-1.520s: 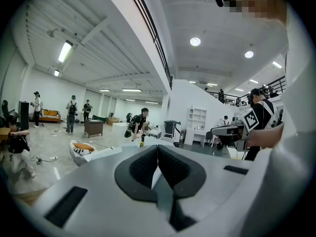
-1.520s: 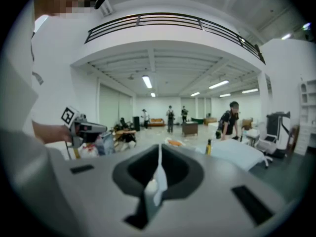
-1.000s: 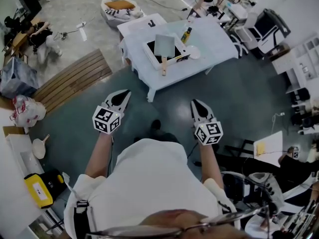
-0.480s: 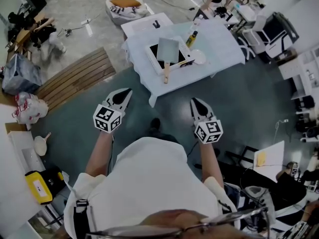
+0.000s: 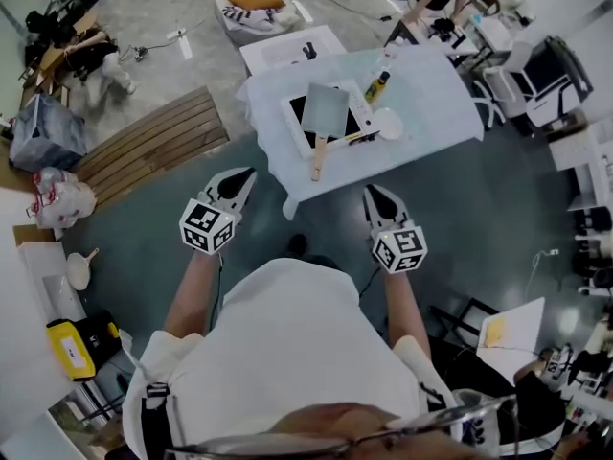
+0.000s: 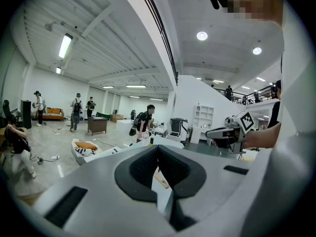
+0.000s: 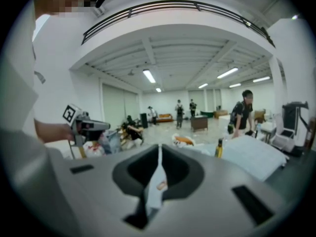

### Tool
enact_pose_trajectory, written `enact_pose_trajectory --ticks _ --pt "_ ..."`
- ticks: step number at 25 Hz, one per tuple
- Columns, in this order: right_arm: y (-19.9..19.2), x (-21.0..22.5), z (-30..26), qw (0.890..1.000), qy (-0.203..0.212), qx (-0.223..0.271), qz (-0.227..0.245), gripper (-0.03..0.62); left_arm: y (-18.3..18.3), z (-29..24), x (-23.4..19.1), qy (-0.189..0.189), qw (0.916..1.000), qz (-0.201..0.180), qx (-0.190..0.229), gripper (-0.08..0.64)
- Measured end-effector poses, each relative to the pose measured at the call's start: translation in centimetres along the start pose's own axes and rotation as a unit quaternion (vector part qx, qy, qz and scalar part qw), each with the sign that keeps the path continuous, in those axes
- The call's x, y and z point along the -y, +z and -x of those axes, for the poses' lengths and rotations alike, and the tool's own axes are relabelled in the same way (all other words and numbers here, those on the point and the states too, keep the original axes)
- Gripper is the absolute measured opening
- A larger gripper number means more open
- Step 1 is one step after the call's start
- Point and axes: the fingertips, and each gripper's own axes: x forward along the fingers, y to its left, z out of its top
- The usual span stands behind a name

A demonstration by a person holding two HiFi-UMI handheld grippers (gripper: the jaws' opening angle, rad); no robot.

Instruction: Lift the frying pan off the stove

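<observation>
A square grey frying pan (image 5: 327,109) with a wooden handle (image 5: 318,156) rests on a white-framed black stove (image 5: 293,118), on a table under a white cloth (image 5: 431,103). The handle points toward me and overhangs the table's near edge. Both grippers hang over the dark floor, short of the table. My left gripper (image 5: 247,173) is shut and empty, left of the handle. My right gripper (image 5: 369,192) is shut and empty, right of it. In the left gripper view, the shut left gripper (image 6: 158,147) points at the table, with the handle (image 6: 161,178) showing just beyond.
A yellow bottle (image 5: 378,86) and a white dish (image 5: 388,123) stand beside the stove. A slatted wooden pallet (image 5: 153,147) lies left of the table, with bags (image 5: 62,199) beyond it. Several people stand in the hall (image 6: 143,125). A chair (image 5: 460,319) is at right.
The table and pan have drawn nearer and lower in the head view as I walk forward. Both grippers stay shut and level ahead of me.
</observation>
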Motion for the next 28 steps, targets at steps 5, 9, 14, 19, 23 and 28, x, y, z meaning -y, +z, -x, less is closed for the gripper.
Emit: enact_pose_trajectory --ticks 5,9,14,19,23,28 --pt "0.3 2.4 -2.2 1.0 0.025 -0.005 0.005 0.038 0.4 -2.8 -0.7 0.017 0.9998 0.006 -0.002 0.031" --pt "0.3 4.5 -3.6 0.999 0.047 -0.012 0.008 0.038 0.4 -5.0 -0.6 0.028 0.9995 0.01 -0.004 0.031" --pt "0.3 6.4 -5.4 0.998 0.064 -0.016 0.011 0.038 0.4 -7.1 -0.8 0.041 0.999 0.019 -0.003 0.031" --pt "0.4 6.9 -6.5 0.996 0.082 -0.022 0.014 0.038 0.5 -8.3 -0.9 0.045 0.9987 0.02 -0.012 0.031" --pt "0.3 7.2 -7.4 0.996 0.087 -0.027 0.009 0.038 0.6 -9.2 -1.3 0.046 0.9985 0.023 -0.017 0.031" --pt "-0.1 7.0 -8.8 0.996 0.086 -0.034 0.003 0.038 -0.1 -10.9 -2.2 0.034 0.9986 0.031 -0.026 0.031"
